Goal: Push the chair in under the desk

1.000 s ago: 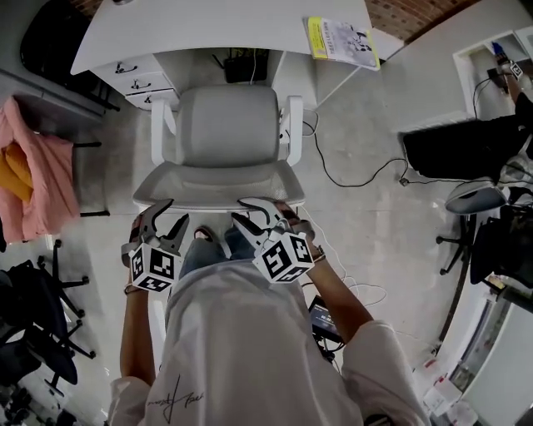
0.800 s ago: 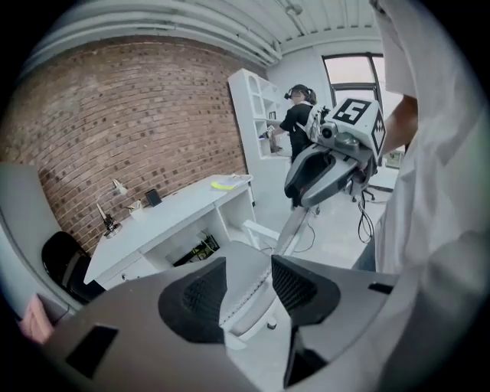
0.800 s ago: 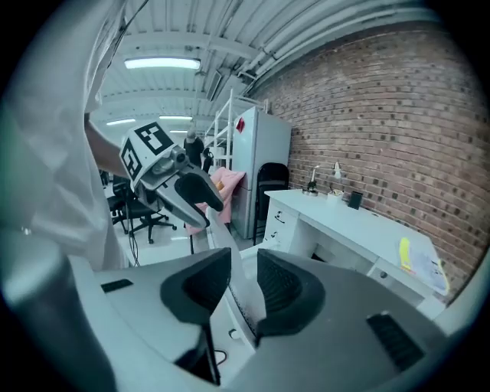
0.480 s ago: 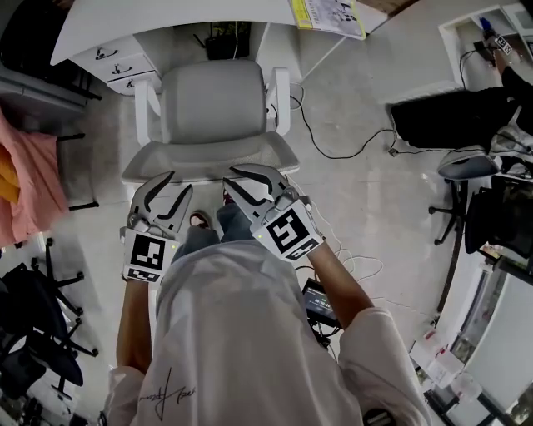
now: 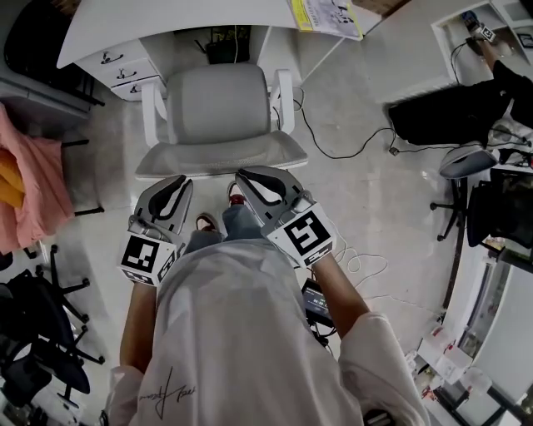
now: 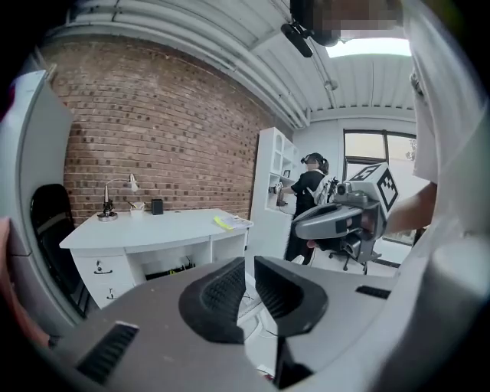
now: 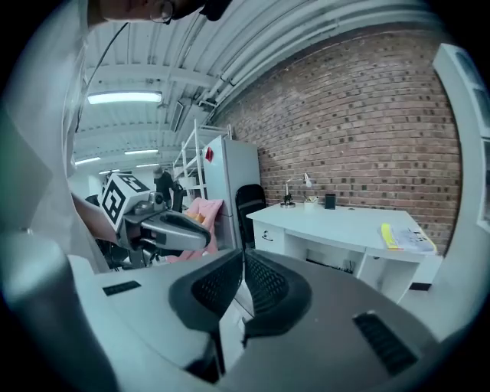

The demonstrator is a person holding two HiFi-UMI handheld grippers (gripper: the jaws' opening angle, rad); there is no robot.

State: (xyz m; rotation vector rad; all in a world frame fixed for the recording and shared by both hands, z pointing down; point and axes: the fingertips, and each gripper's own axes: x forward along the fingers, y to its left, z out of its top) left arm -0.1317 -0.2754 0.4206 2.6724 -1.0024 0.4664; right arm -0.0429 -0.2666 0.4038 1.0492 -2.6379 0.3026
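A grey office chair [image 5: 221, 100] stands in front of the white desk [image 5: 166, 21], with its seat partly under the desk edge and its mesh backrest [image 5: 221, 155] toward me. My left gripper [image 5: 177, 181] hovers just behind the backrest's left end. Its jaws are closing, with only a thin slit between them and nothing in it [image 6: 249, 264]. My right gripper [image 5: 250, 176] sits behind the backrest's right half. It is also closing, its pads almost together and empty [image 7: 243, 256]. Whether either tip touches the backrest I cannot tell.
A white drawer unit [image 5: 125, 71] stands under the desk's left side. A yellow booklet [image 5: 325, 17] lies on the desk's right end. Cables [image 5: 333, 150] trail over the floor right of the chair. Pink cloth [image 5: 25, 191] hangs at the left. Black chairs [image 5: 450, 116] stand at the right.
Both grippers' jaws have gone from wide open to nearly together. Both hands have edged forward to just behind the chair's backrest.
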